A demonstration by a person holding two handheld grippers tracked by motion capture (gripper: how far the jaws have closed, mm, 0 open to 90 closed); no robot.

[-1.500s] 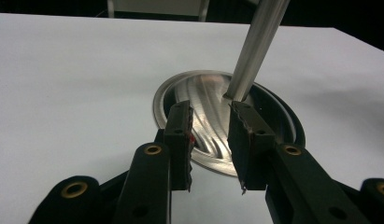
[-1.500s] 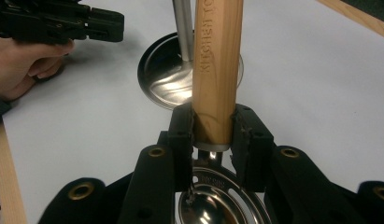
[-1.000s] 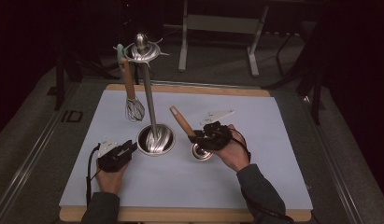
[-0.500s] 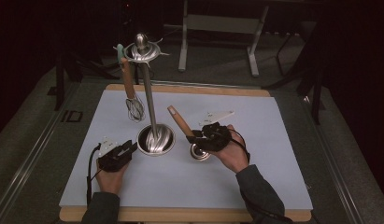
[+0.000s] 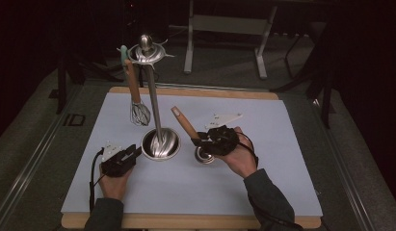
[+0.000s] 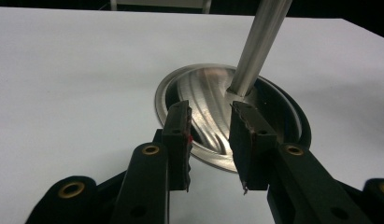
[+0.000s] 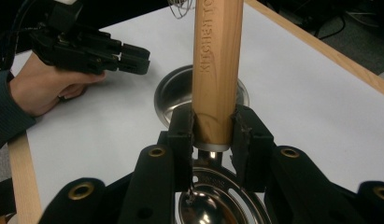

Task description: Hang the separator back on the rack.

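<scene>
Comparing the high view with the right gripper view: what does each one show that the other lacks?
High view alone: the whisk's wooden handle hanging from the stand's top ring, and the pole.
Right gripper view alone: lettering on the wooden handle clamped in the right gripper, and the slotted metal head below.
Both: the stand's round base, the left gripper, the white mat.
</scene>
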